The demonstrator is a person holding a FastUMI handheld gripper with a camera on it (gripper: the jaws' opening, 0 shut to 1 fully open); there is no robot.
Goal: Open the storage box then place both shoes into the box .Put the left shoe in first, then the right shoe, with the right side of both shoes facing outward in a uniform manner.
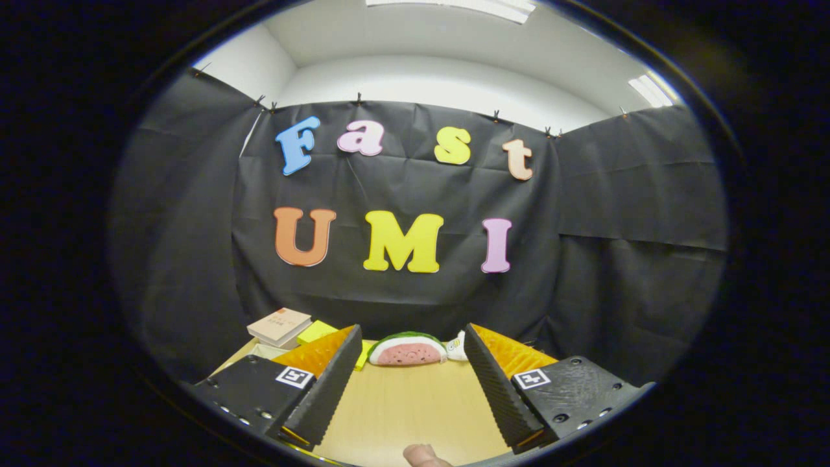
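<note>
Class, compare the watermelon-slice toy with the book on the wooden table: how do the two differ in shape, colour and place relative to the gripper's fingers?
The watermelon-slice toy is a rounded half-moon; the book is flat and rectangular. The toy is pink with a green rind; the book is pale tan. The toy lies beyond the gap of the open gripper, between its fingers; the book lies off to the left of them, on a small stack. Both rest at the far end of the table, untouched.

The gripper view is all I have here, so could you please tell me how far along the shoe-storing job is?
Nothing looks done yet. The gripper is open, its jaws apart over bare wooden table and holding nothing. Beyond them lie a watermelon-slice toy, a book and a yellow block. Opening the box and placing the left shoe, then the right, are all left.
</note>
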